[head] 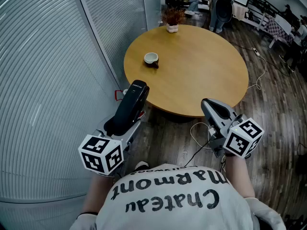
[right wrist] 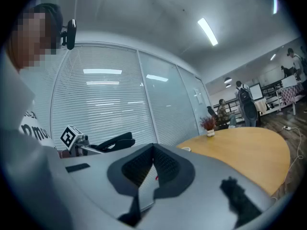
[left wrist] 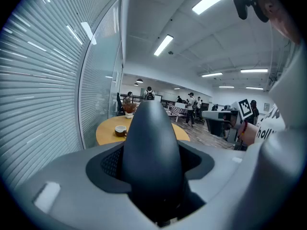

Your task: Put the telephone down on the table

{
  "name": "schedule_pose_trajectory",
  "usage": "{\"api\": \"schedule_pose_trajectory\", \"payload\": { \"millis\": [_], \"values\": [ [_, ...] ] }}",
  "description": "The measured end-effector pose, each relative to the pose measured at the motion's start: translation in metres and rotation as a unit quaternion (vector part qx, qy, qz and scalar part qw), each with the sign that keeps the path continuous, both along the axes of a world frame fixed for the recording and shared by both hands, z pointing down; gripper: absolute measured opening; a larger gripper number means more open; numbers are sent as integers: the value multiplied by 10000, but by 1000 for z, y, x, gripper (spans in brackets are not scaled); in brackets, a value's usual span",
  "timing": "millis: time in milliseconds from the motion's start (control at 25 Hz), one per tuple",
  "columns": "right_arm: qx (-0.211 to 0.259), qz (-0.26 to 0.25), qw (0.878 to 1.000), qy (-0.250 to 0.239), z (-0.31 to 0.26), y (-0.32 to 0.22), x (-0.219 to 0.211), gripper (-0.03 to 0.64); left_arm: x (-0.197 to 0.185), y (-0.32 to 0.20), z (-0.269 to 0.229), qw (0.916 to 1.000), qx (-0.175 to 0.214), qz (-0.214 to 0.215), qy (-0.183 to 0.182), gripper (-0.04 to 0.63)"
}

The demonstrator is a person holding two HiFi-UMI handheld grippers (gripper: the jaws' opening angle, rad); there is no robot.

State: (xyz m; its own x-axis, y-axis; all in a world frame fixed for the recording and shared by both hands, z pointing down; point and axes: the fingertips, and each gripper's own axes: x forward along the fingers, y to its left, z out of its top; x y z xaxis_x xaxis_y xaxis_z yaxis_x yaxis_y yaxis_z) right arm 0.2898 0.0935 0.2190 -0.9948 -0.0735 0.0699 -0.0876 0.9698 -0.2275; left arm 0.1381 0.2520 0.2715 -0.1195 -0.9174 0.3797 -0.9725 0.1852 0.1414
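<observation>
One round table point(head: 201, 75) stands ahead. Of the two grippers, the left gripper point(head: 127, 122) is clamped on the single telephone point(head: 128, 107), held in the air at the table's near left edge. The right gripper point(head: 214, 110) has its jaws together, empty. One plant point(head: 172, 17) sits at the far edge and one cup point(head: 151, 58) nearer. Only the gripper views show the ceiling lights point(left wrist: 163, 44).

There was one round, tan wooden table point(head: 192, 71). On it stood one white ceramic cup point(head: 151, 58) and one small reddish plant in a white pot point(head: 172, 19). One black plastic telephone handset point(head: 128, 108) showed, along with two grey handheld grippers: the left gripper point(head: 135, 115) and the right gripper point(head: 211, 105).
</observation>
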Motion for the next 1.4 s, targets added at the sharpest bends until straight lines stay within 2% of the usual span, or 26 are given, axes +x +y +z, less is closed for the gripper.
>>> {"api": "schedule_pose_trajectory", "payload": {
  "millis": [360, 600, 760, 960, 1240, 1400],
  "values": [
    [-62, -53, 9999, -65, 2, -1, 7, 14, 4, 1, -4, 9999, 80, -117, -30, 298],
    [-255, -281, 9990, -225, 12, 0, 21, 15, 7, 0, -7, 9986, 278, -460, -8, 298],
    [-340, -265, 9990, 64, 27, -8, 14, 15, -19, -4, -19, 9964, 426, -706, 194, 298],
    [-397, -217, 9990, 57, 30, -16, 8, 15, -42, -9, -28, 9953, 500, -831, 43, 298],
    [-374, -54, 9993, 80, 40, -39, -13, 14, -65, -40, -16, 9955, 639, -692, 140, 298],
    [-380, -30, 9992, 107, 39, -55, -37, 14, -93, -61, -19, 9948, 712, -689, 216, 298]
  ]
}}
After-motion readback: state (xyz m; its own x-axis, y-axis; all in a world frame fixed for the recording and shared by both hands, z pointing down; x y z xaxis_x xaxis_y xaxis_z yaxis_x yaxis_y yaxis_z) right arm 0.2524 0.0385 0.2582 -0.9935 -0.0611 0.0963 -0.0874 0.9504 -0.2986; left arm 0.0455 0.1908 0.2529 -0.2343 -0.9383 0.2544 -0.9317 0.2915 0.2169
